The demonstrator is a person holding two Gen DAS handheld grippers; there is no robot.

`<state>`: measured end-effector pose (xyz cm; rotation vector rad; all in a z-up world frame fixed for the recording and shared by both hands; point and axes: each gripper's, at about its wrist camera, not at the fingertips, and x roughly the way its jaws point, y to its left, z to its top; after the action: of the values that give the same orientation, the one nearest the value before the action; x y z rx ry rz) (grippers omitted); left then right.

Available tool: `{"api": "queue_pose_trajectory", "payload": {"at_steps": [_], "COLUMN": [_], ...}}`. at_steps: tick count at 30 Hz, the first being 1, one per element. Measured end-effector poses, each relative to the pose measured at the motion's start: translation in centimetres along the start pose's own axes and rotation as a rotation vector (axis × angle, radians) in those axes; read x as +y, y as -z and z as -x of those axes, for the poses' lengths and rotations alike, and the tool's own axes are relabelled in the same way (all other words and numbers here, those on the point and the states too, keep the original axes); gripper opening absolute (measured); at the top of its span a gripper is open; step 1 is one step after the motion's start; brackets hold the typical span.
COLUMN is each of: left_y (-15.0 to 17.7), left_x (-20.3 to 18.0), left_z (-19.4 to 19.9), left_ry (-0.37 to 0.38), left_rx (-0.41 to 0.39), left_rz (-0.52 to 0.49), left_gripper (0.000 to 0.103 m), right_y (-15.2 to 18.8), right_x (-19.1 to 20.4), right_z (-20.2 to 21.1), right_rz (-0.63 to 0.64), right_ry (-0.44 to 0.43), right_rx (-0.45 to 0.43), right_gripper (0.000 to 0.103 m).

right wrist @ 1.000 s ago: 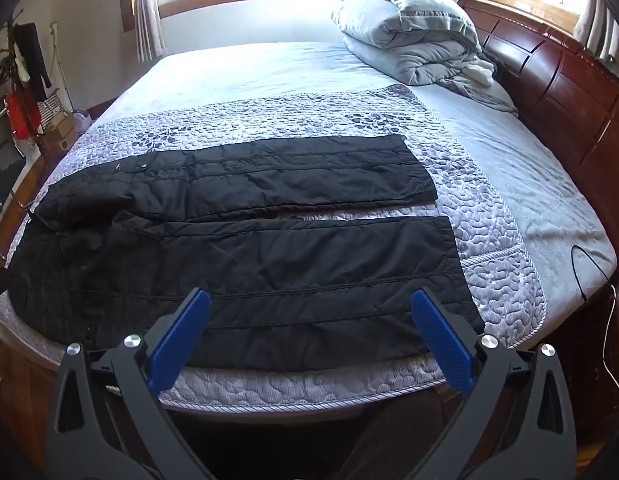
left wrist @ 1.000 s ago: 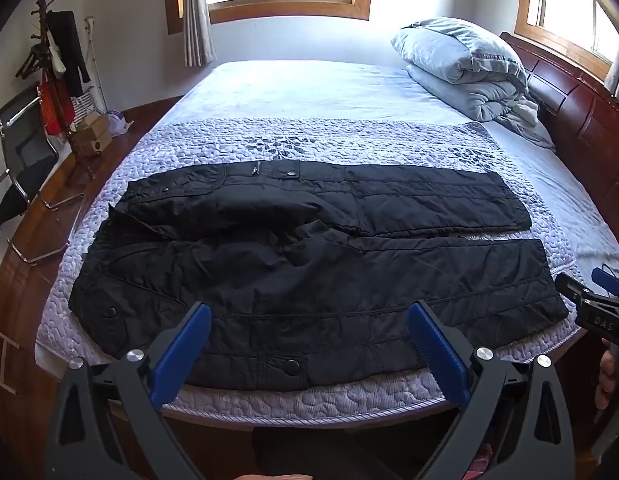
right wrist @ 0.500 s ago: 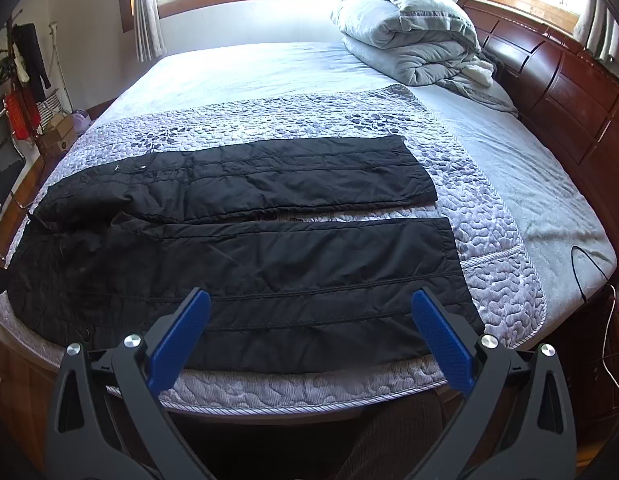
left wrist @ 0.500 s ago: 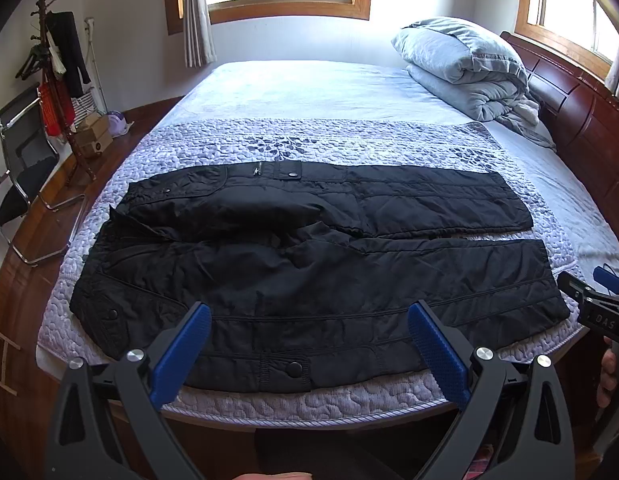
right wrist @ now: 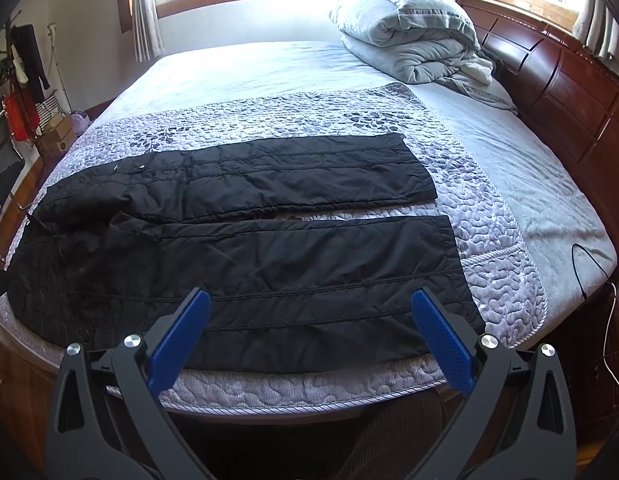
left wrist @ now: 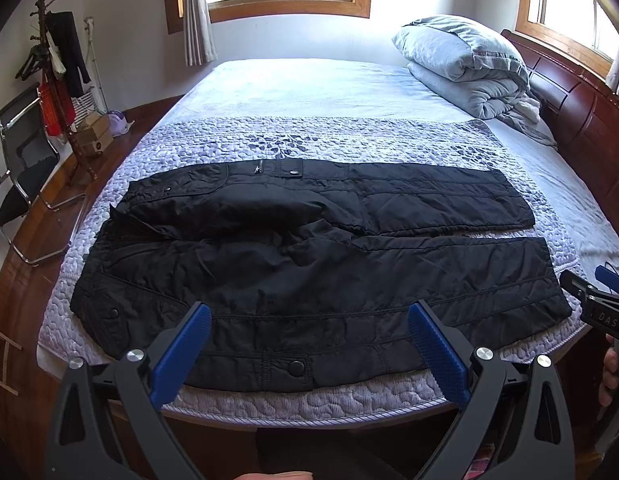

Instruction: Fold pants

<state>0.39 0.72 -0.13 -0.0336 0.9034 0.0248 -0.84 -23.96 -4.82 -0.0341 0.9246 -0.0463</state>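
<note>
Black quilted pants (left wrist: 309, 264) lie spread flat across the near part of the bed, waist to the left, both legs running right with a narrow gap between them. They also show in the right wrist view (right wrist: 245, 272). My left gripper (left wrist: 309, 316) is open and empty, above the near edge of the near leg by the waist. My right gripper (right wrist: 309, 304) is open and empty, above the near leg toward its cuff. The right gripper's body shows at the right edge of the left wrist view (left wrist: 601, 308).
The bed has a purple quilted cover (left wrist: 329, 140) and a dark wooden headboard (right wrist: 569, 92) at the right. A folded grey duvet (right wrist: 409, 36) lies at the far right. A chair (left wrist: 21, 168) and a coat rack (left wrist: 57, 64) stand left of the bed. A cable (right wrist: 585, 264) lies at the right.
Both grippers have risen and drawn back slightly from the bed, so the pants sit a little higher in view. The pants have not moved. Both grippers stay open.
</note>
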Motion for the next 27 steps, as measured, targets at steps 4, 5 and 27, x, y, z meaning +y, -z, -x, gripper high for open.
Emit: {"api": "queue_pose_trajectory", "payload": {"at_steps": [4, 5, 27], "left_y": [-0.02, -0.03, -0.4], "left_x": [-0.04, -0.05, -0.55], "left_z": [0.0, 0.0, -0.25], "left_ry": [0.001, -0.001, -0.002], "left_rx": [0.0, 0.0, 0.008], "left_rz": [0.0, -0.001, -0.008], "left_gripper": [0.099, 0.099, 0.099], "right_y": [-0.02, 0.0, 0.05], "right_x": [0.0, -0.07, -0.61], "right_z": [-0.05, -0.08, -0.62], "right_rz": [-0.002, -0.004, -0.015], "right_ry": [0.002, 0.0, 0.002], "right_rx": [0.002, 0.003, 0.016], "right_gripper": [0.101, 0.101, 0.101]}}
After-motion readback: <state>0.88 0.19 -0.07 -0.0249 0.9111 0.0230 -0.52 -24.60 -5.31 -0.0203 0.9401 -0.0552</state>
